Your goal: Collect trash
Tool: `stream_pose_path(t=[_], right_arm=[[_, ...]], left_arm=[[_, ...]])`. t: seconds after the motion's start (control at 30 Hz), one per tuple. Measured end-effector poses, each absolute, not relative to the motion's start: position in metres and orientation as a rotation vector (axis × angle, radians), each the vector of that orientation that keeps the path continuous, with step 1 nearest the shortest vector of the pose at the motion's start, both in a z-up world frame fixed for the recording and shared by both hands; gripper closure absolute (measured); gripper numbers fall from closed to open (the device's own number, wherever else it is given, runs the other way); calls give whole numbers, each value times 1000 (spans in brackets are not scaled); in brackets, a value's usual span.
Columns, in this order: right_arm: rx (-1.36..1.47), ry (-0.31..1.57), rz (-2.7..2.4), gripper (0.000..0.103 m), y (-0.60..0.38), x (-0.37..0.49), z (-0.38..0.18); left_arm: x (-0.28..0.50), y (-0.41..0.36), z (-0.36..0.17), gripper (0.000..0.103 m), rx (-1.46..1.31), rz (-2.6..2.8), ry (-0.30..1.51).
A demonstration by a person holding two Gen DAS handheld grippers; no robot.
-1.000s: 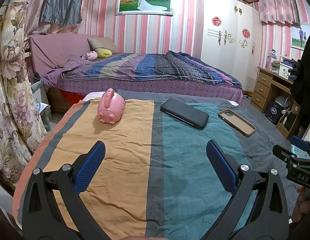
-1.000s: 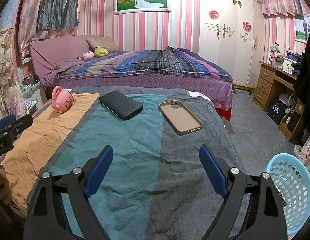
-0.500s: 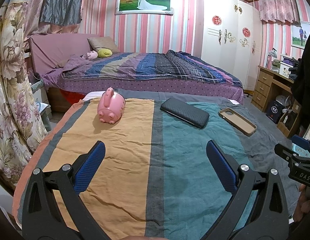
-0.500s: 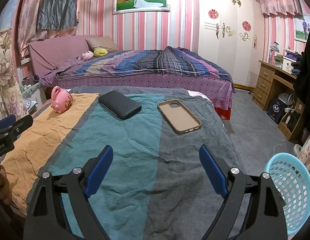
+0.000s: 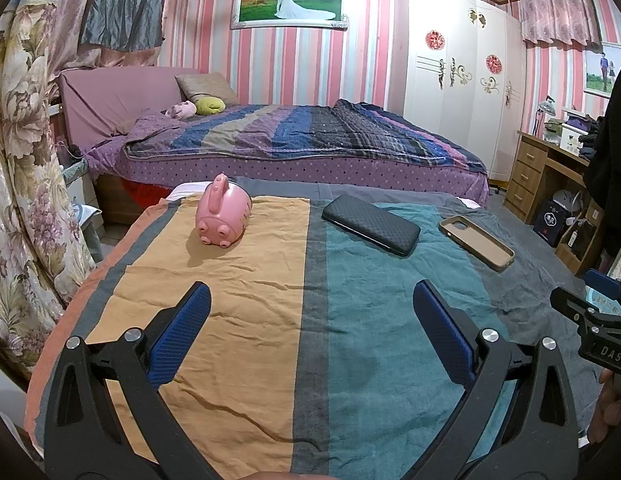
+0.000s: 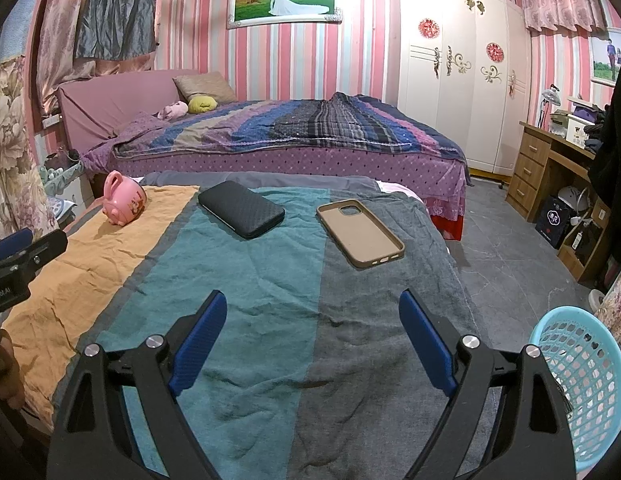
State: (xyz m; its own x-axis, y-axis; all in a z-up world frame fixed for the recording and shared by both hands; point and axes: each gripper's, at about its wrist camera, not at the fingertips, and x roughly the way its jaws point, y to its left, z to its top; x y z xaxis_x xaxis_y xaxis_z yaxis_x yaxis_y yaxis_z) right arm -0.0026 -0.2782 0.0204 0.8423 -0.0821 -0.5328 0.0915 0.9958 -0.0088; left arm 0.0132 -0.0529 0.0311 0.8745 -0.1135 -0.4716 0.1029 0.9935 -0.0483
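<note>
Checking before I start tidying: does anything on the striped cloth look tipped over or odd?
Yes: the pink piggy bank on the orange stripe lies on its side, feet facing the camera. The black wallet and empty phone case lie flat.

Beyond the jaws in both views stands a bed (image 5: pixel 302 144) under a striped blanket (image 6: pixel 294 128), with a framed wedding picture (image 5: pixel 290 2) on the wall above. A white wardrobe (image 6: pixel 454 64) stands ahead to the right of the jaws, and a wooden desk (image 5: pixel 546 168) further right.
</note>
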Motion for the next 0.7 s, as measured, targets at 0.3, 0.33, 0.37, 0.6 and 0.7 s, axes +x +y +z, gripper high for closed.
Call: stream_pose_path(t=[0.3,0.33,0.37,0.6,0.7], right_arm=[[17,562,-90,17,-278,-2,20],[16,562,-91,17,-278,-3,20],[15,561,-92,17,-278,-3,20],[16,561,-90,17,-278,-2,20],[17,561,-91,17,-278,-2,20]], left_arm=[[13,-52,31,5,-22,-112,494],[13,-52,31,5,-22,-112,494],[13,-52,31,5,-21,-111,494],[13,-52,31,5,-21,-111,494],[13,-52,31,5,-22,-112,495]])
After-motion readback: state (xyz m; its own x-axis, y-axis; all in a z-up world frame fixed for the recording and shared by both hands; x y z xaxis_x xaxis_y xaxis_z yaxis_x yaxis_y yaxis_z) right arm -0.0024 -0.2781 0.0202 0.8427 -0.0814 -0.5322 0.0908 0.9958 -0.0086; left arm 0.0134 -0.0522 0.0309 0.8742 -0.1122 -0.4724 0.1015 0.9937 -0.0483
